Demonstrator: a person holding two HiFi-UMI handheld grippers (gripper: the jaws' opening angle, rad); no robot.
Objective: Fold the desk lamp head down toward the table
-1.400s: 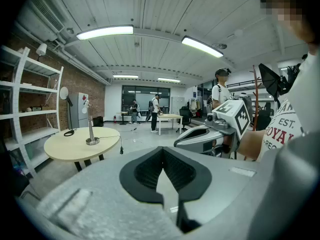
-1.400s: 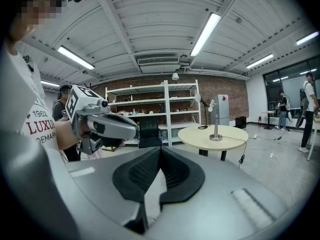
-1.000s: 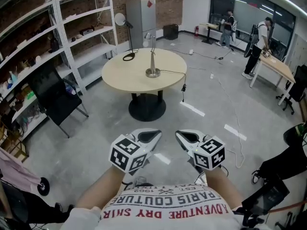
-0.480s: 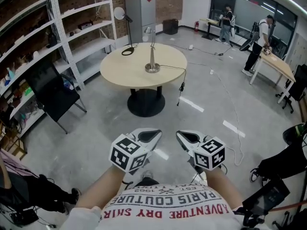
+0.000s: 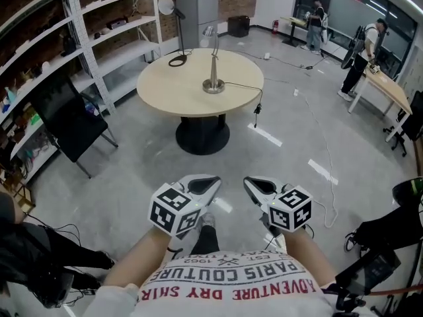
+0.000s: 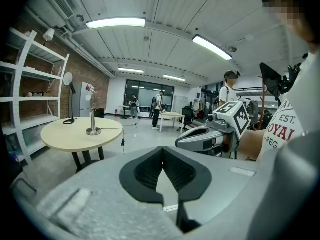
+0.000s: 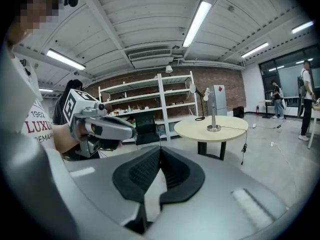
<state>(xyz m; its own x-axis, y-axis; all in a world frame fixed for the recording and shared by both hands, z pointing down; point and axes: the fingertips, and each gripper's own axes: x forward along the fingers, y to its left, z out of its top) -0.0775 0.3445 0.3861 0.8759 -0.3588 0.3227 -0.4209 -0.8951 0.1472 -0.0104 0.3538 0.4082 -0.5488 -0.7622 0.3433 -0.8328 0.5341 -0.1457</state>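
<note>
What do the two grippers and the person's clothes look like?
The left gripper and right gripper: pale grey shells tapering to a point, black ribbed pads inside, each bearing a cube of black-and-white square markers. The person wears a white T-shirt with red lettering.

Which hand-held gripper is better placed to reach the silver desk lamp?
Left, only slightly: the left hand-held gripper lines up with the desk lamp; the right hand-held gripper sits further right. Both are shut, far from the table.

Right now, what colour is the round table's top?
The table top is pale beige; the head view shows it best.
</note>
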